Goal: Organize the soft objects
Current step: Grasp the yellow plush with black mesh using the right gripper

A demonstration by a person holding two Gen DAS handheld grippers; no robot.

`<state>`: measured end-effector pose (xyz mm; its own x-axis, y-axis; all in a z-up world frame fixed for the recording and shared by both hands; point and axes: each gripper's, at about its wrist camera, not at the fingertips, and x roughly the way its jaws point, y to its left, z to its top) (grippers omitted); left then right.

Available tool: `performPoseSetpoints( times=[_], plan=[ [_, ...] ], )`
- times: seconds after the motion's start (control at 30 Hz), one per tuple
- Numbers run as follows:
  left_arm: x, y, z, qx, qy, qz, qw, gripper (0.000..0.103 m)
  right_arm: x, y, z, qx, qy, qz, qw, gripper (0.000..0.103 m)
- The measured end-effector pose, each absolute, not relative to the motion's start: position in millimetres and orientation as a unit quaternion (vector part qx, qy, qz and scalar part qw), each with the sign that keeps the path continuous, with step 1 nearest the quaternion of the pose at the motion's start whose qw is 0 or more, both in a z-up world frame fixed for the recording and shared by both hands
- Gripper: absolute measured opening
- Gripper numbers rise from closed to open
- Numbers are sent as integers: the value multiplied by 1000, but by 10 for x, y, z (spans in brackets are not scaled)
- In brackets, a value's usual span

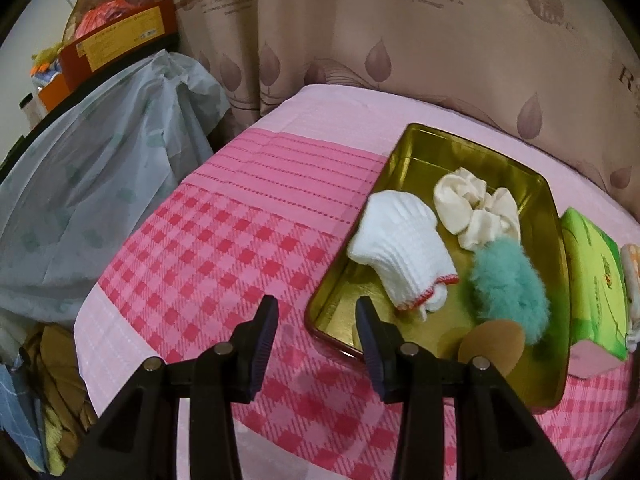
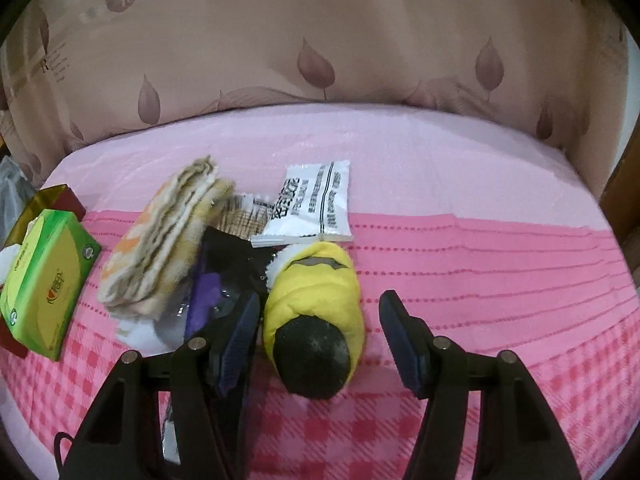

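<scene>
Both jaws open and empty, right gripper (image 2: 318,326) straddling yellow plush toy (image 2: 316,300), left gripper (image 1: 318,330) beside gold tray (image 1: 404,148)

- The left gripper (image 1: 316,320) sits at the bottom centre, jaws apart with nothing between them, over the pink checked cloth (image 1: 192,264).
- Right of centre, a gold tray (image 1: 416,152) holds a white glove (image 1: 404,248), a cream scrunchie (image 1: 476,208) and a fuzzy teal scrunchie (image 1: 508,288) (touching each other).
- A green tissue pack (image 1: 596,276) lies at the right edge.
</scene>
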<state>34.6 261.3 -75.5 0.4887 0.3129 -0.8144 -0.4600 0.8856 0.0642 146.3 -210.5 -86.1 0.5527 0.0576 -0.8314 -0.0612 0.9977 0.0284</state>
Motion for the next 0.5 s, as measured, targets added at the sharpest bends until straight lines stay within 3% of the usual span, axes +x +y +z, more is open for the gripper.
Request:
performPoseSetpoints(
  times=[0.2, 0.3, 0.5],
  plan=[
    [303, 2363, -490, -61, 433, 205, 876, 46, 1550, -2209, -1038, -1, 479, 22, 877, 57],
    [335, 2084, -353, -39, 431, 175, 884, 47, 1538, -2264, -1088, -6, 471, 23, 882, 47],
    [567, 1347, -162, -11, 433, 78, 898, 49, 1404, -2327, -1104, -2, 465, 28, 885, 43]
  ],
)
